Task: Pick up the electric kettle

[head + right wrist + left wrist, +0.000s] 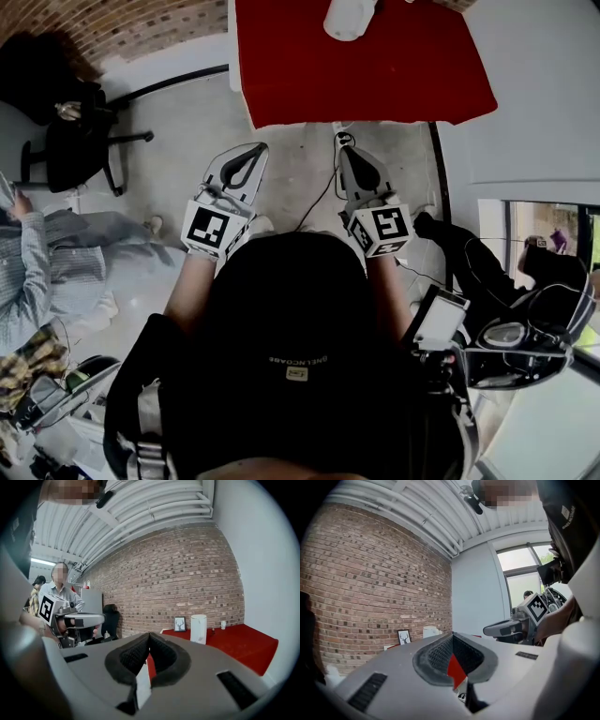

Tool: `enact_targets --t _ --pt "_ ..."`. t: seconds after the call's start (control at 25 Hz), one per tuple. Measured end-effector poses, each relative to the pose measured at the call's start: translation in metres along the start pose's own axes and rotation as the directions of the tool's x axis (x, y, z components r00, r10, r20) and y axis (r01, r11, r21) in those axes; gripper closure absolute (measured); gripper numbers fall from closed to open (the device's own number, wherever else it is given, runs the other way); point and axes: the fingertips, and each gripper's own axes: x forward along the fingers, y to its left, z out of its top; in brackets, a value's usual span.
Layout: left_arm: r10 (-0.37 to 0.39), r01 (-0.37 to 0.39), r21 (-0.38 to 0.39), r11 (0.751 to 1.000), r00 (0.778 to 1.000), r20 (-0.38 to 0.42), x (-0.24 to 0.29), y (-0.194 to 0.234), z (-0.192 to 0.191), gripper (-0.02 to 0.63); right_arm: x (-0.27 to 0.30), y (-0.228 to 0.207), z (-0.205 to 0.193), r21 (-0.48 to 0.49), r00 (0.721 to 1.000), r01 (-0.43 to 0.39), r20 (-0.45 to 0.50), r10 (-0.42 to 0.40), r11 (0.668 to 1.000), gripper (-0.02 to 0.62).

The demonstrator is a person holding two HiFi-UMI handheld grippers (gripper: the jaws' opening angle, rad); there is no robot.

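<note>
Kettle: white kettle [349, 17] stands upright on the red counter [375, 84], at its far end in the head view; nothing touches it
Beside it: a framed picture [179, 624] stands just to its left in the right gripper view, leaning at the brick wall [187, 578]; a small cup [223, 625] stands apart on its right
Left tongs [257, 150]: clenched, tips together with nothing between them; held out over the floor [187, 112], short of the counter's near edge and well apart from the kettle
Right tongs [343, 142]: clenched and empty too; near the counter's near edge, alongside the left pair
Floor: grey; a dark cable [322, 202] lies on it between the two pairs
Further off: a black office chair [70, 141] at the left; a seated person [28, 262] below it in the head view
</note>
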Motion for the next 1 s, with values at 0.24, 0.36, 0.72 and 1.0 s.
enact_targets --t 0.24,0.36,0.72,1.0 --pt "-0.028 0.028 0.012 1.0 1.0 -0.004 -0.028 0.0 -0.008 0.6 -0.004 0.028 -0.003 0.017 0.999 0.026 0.019 -0.026 1.0 0.589" --pt "-0.026 0.027 0.009 1.0 1.0 -0.015 -0.027 0.008 -0.011 0.6 0.005 0.028 -0.002 0.012 0.999 0.028 0.014 -0.029 1.0 0.589" --pt "-0.024 0.024 0.017 1.0 0.999 -0.046 -0.026 0.024 -0.019 0.6 0.018 0.023 -0.006 0.043 0.999 0.04 -0.011 -0.039 0.998 0.589" --pt "-0.012 0.013 0.024 1.0 0.999 -0.047 -0.019 0.029 -0.029 0.6 0.027 0.013 -0.014 0.041 0.999 0.035 -0.012 -0.034 0.999 0.589"
